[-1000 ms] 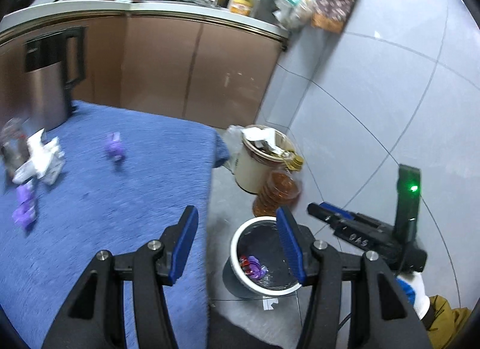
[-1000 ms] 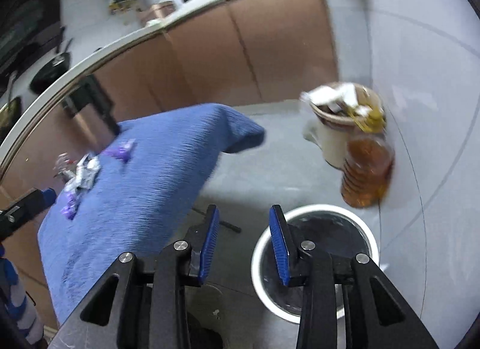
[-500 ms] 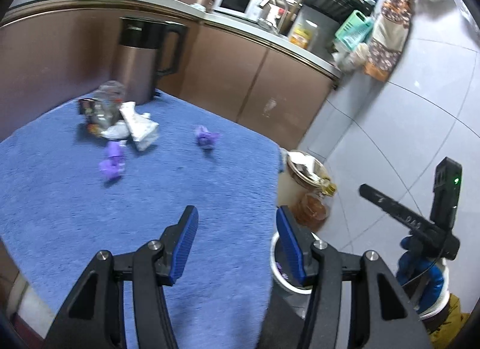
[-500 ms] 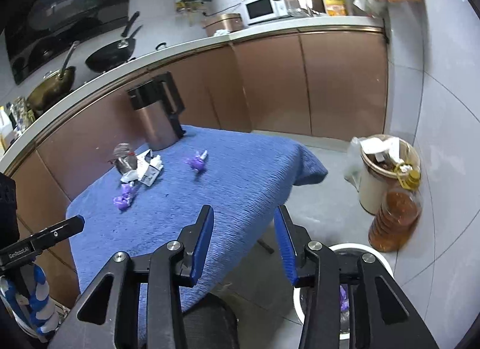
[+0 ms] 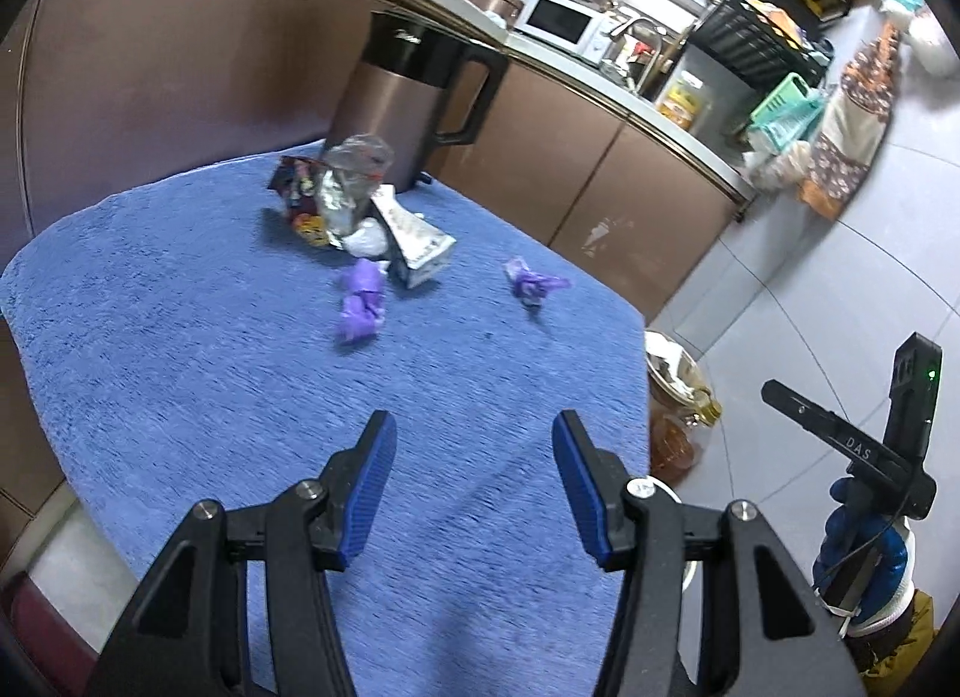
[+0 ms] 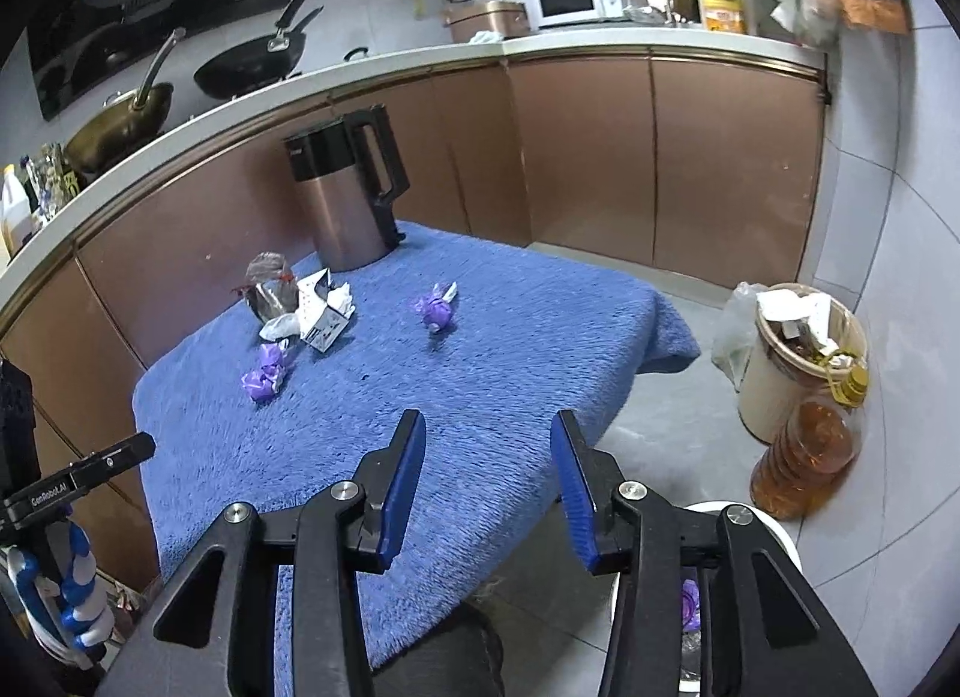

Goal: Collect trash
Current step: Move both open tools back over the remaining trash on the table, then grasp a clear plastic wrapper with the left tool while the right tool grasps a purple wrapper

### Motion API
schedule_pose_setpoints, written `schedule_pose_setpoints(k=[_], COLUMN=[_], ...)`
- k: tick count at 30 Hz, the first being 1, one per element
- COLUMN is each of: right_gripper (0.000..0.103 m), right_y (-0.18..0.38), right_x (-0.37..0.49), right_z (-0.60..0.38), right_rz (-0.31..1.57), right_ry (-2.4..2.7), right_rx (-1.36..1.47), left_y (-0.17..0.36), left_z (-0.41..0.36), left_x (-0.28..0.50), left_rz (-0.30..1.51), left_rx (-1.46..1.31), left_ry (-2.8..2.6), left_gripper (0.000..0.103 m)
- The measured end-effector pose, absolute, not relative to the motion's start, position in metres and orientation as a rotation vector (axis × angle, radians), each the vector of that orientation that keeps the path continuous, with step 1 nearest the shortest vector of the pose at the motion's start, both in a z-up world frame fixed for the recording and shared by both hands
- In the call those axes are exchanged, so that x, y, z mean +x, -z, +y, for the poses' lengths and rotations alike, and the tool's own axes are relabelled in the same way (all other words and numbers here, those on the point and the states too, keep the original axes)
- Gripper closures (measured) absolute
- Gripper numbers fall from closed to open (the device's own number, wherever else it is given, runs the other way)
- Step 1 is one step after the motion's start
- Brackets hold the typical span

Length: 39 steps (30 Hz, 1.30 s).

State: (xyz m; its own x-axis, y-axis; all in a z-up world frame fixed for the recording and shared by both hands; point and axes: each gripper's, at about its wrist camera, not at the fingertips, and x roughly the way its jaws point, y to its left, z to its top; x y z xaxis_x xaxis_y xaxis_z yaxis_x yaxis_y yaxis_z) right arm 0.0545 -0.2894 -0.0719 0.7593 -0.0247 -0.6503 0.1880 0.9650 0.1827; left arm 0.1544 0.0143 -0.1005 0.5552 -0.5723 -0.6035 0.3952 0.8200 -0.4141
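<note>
A: Left gripper (image 5: 474, 481), bottom centre of the left wrist view: blue-padded jaws spread wide, nothing between them, above a blue plush cloth (image 5: 180, 373).

B: And the other one?

A: Right gripper (image 6: 487, 481), bottom centre of its own view, jaws likewise apart and holding nothing, over the cloth's near edge.

B: Where is the trash?

A: Centre of the left view: a crumpled purple wrapper (image 5: 362, 301), with a second purple wrapper (image 5: 531, 284) well apart to its right. Above them, a heap: a torn white carton (image 5: 414, 235), a foil snack bag (image 5: 324, 199) and white tissue (image 5: 367, 241), just in front of a steel kettle (image 5: 408, 91).

B: And the bin?

A: Lower right of the right view, a white-rimmed bin (image 6: 774, 541) on the floor with a purple scrap (image 6: 690, 598) inside. Beyond it, an oil bottle (image 6: 807, 451) beside a full beige bucket (image 6: 786, 379).
</note>
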Motion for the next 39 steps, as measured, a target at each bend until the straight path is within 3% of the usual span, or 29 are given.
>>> schedule_pose_setpoints(k=[13,17,23,34,37,39], right_gripper=[0.055,0.046,0.046,0.046,0.047,0.051], right_y=[0.114,0.127,0.151,0.182,0.188,0.191], right_x=[0.168,0.21,0.269,0.323,0.331,0.335], right_z=[-0.27,-0.264,-0.264,-0.275,-0.275,-0.275], right_rz=[0.784,0.789,0.8,0.837,0.849,0.86], right_ry=[-0.024,-0.073,-0.086,-0.057,-0.06,-0.062], right_rx=[0.221,0.221,0.269,0.292,0.299,0.3], left_y=[0.09,0.075,0.061,0.098,0.107,0.11], left_z=[0.007,-0.002,-0.025,-0.058,-0.063,-0.067], left_x=[0.236,0.272,0.335,0.413,0.418,0.418], left_rz=[0.786,0.751,0.716,0.796,0.814,0.825], left_rx=[-0.149,-0.086,0.034,0.157,0.171,0.176], left_ry=[0.49,0.453,0.402,0.378,0.4,0.41], left_gripper=[0.047,0.047,0.041,0.043,0.064,0.084])
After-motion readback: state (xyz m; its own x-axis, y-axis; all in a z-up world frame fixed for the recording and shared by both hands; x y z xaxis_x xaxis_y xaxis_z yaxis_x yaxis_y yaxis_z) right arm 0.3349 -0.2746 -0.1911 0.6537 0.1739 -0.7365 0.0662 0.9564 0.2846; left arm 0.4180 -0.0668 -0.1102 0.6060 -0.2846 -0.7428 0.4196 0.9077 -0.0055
